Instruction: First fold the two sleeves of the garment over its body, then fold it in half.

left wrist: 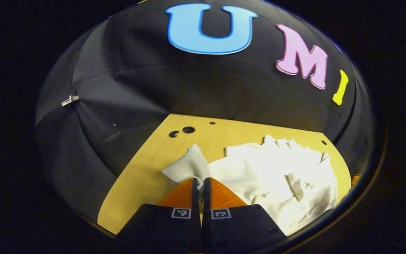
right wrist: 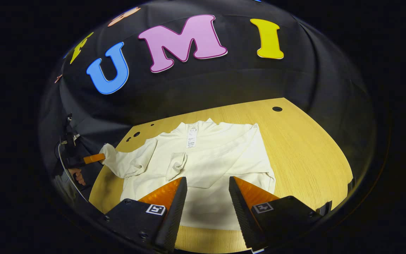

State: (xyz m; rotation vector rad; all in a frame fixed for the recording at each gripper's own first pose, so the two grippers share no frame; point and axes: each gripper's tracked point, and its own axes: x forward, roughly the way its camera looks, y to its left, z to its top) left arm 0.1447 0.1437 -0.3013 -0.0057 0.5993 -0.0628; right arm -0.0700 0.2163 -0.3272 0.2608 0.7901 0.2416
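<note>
A cream long-sleeved garment [right wrist: 210,155] lies flat on the wooden table [right wrist: 301,148], collar toward the wall. One sleeve lies folded across its body. The other sleeve [right wrist: 127,162] stretches out to the left, its cuff pinched by my left gripper [right wrist: 100,157], held by a hand. In the left gripper view that gripper [left wrist: 200,183] is shut on the sleeve cuff [left wrist: 189,165], lifted a little off the table, with the rumpled body [left wrist: 277,176] to its right. My right gripper [right wrist: 206,183] hovers open above the garment's lower half, nothing between its fingers.
The table has small round holes near its far edge [left wrist: 188,129] and one at the far right [right wrist: 277,108]. Black cloth walls close in the table at the back and left. Bare wood lies to the right of the garment [right wrist: 312,162].
</note>
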